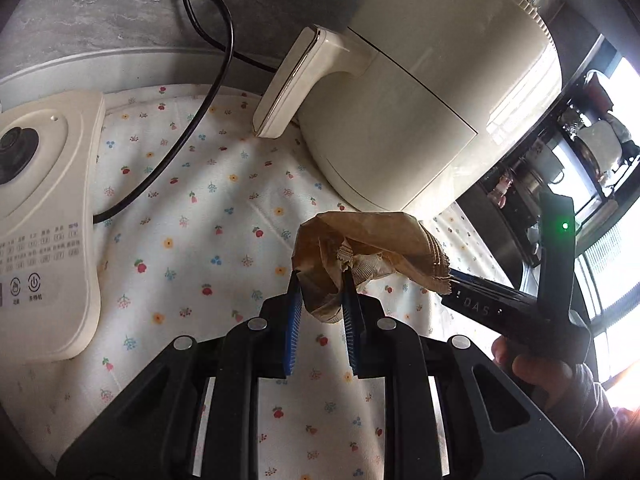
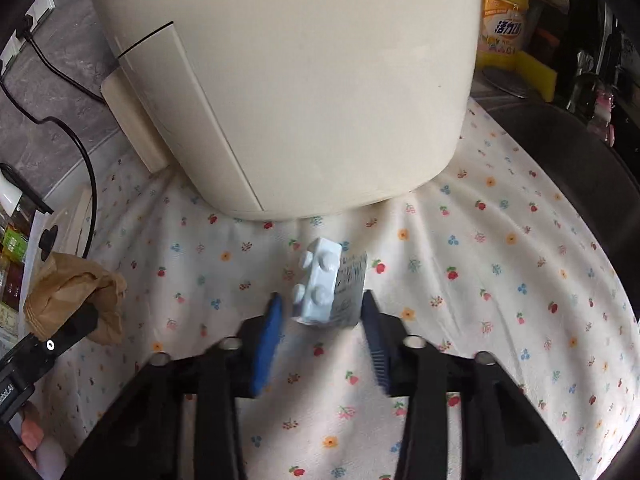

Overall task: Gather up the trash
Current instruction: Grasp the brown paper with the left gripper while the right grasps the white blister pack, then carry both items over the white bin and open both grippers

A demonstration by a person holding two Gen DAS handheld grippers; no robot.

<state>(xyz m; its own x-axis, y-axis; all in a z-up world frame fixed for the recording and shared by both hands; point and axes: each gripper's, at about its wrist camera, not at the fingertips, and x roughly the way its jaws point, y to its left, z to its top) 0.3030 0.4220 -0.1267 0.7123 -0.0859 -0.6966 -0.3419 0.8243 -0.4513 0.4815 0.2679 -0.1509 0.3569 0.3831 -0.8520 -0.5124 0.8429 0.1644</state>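
My left gripper is shut on a crumpled brown paper bag and holds it just above the flowered cloth. The bag also shows at the left of the right wrist view. My right gripper stands around an empty white blister pill pack that is tilted upright in front of the cream appliance. The right finger touches the pack's foil side; a small gap shows at the blurred left finger. The right gripper's body appears at the right of the left wrist view.
A large cream air fryer with its handle stands at the back on the cloth. A cream appliance base with a black cord sits left. A yellow bottle, sponge and dark pan lie right.
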